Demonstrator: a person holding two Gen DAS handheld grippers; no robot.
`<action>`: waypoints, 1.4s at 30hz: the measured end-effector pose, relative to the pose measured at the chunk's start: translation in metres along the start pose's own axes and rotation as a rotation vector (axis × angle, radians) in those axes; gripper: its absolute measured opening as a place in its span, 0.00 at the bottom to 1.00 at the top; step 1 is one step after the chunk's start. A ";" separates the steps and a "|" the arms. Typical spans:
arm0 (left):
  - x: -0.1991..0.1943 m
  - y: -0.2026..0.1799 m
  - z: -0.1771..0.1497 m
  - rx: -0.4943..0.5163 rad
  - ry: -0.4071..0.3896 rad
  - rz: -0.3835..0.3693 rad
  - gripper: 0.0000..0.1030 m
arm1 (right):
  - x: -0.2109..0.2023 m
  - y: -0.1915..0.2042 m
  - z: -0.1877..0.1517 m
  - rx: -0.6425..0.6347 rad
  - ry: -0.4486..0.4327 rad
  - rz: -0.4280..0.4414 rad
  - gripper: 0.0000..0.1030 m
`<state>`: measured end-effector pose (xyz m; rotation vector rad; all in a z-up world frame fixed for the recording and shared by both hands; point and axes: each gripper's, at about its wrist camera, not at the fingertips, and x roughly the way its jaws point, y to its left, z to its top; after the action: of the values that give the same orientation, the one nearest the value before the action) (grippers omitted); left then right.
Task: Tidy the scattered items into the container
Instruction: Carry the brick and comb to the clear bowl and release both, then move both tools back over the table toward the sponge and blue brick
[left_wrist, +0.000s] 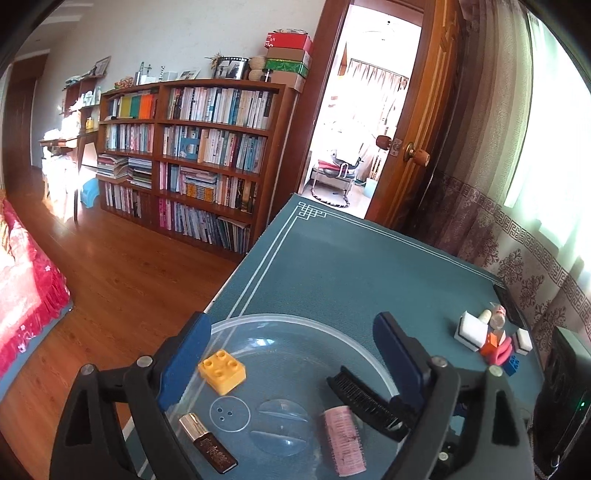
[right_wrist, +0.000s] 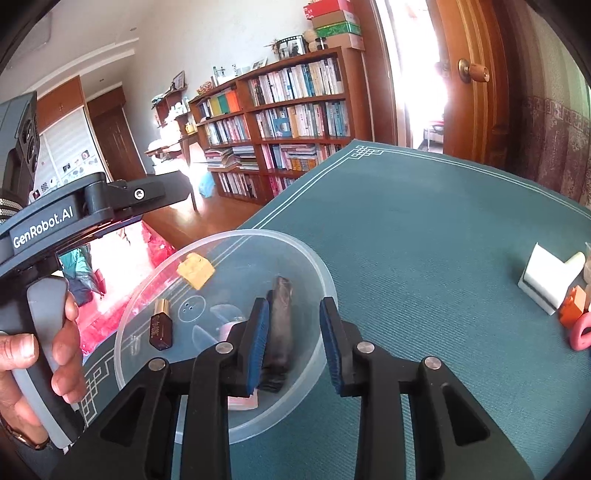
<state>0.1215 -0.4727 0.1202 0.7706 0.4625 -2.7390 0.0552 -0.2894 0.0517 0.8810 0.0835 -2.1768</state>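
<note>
Two hand-held grippers hover over a clear bowl on the teal table: the left hand-held gripper and the right hand-held gripper both have jaws spread, holding nothing. Inside the bowl lie a pink hair roller, a brown bottle, a black comb and a yellow brick. Farther right, still on the table, a white sponge, orange brick and pink ring cluster together.

Bowl stands on the tabletop near its left edge. In the bowl: brick at rear left, bottle in front of it, comb at right, roller beside the comb. A heap of items lies well apart, to the right.
</note>
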 end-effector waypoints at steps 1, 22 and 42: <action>0.000 0.001 0.000 -0.004 0.001 0.007 0.89 | -0.001 -0.005 -0.001 0.019 -0.003 0.002 0.31; 0.015 -0.011 -0.008 0.030 0.044 0.053 1.00 | -0.007 -0.046 -0.008 0.169 -0.039 -0.088 0.59; 0.028 -0.051 -0.030 0.141 0.117 0.015 1.00 | -0.048 -0.110 -0.019 0.300 -0.060 -0.279 0.60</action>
<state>0.0956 -0.4190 0.0923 0.9683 0.2876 -2.7455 0.0128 -0.1756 0.0438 1.0183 -0.1633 -2.5188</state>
